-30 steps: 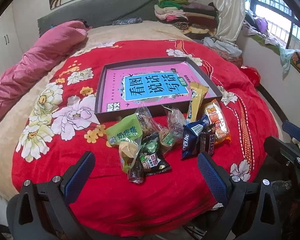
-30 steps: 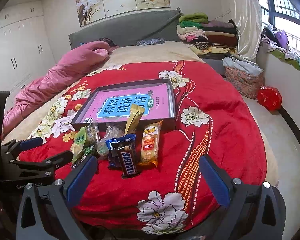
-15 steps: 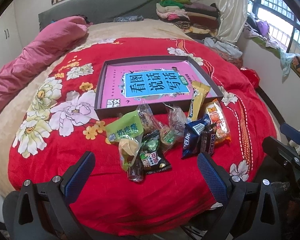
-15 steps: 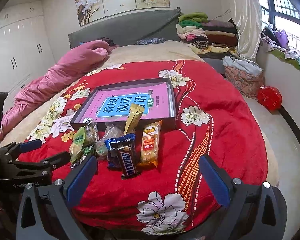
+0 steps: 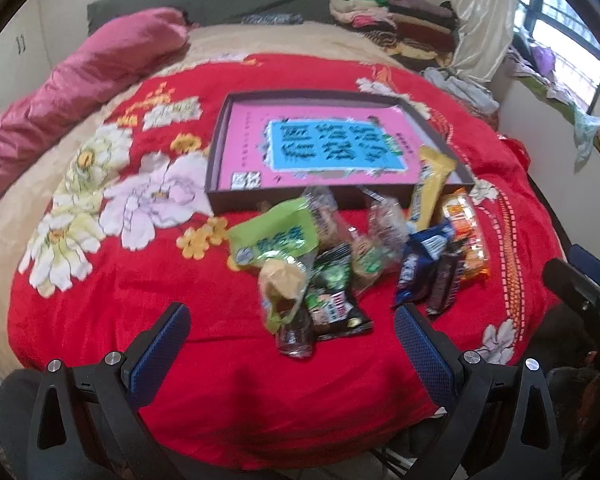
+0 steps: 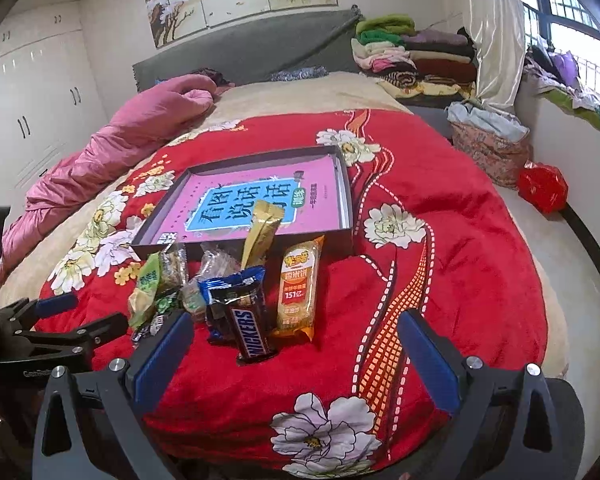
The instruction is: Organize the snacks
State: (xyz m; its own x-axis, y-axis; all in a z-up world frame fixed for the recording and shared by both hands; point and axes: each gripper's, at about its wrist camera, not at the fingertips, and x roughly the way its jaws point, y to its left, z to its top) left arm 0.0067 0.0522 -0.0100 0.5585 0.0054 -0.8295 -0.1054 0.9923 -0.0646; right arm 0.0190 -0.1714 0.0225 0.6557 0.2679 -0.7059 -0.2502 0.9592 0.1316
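Both tongs are hovering spread and empty at the bottom of their frames: the left tongs (image 5: pixel 292 344) are sitting low centre of the left view, just short of the snacks (image 5: pixel 352 256), and the right tongs (image 6: pixel 296 356) are framing the near end of the Snickers (image 6: pixel 250 330) in the right view. The snacks are lying in a loose heap on the red blanket (image 6: pixel 440 240), mid-frame, right in front of the tray (image 6: pixel 350 204), which is holding a pink book (image 6: pixel 268 204). Nothing is sitting in the tray yet, so the sorting is probably only beginning.

The heap itself is looking like the main risk. The green packet (image 5: pixel 274 236), the black packet (image 5: pixel 334 304) and the clear-wrapped sweets (image 5: pixel 380 240) are overlapping, so a closing grip is likely to be catching two wrappers at once or dragging a neighbour along. The wrappers are slick and thin; pinching an edge only may let one slide out on the way up. The blanket is soft and plush, so pressing down for a flat bar is likely to be sinking the fingers and snagging the pile instead of getting under it.

The gold bar (image 6: pixel 262 232) is leaning on the tray's front wall and could be tipping either way if nudged. The rice cracker (image 6: pixel 298 284) is lying beside the Snickers, nearly touching, so a wide approach may be shoving it. The two tongs are also working close together, with the left tongs showing at the lower left of the right view, so a clash is possible. The left view is blurred, which makes fine judgement there unsure.
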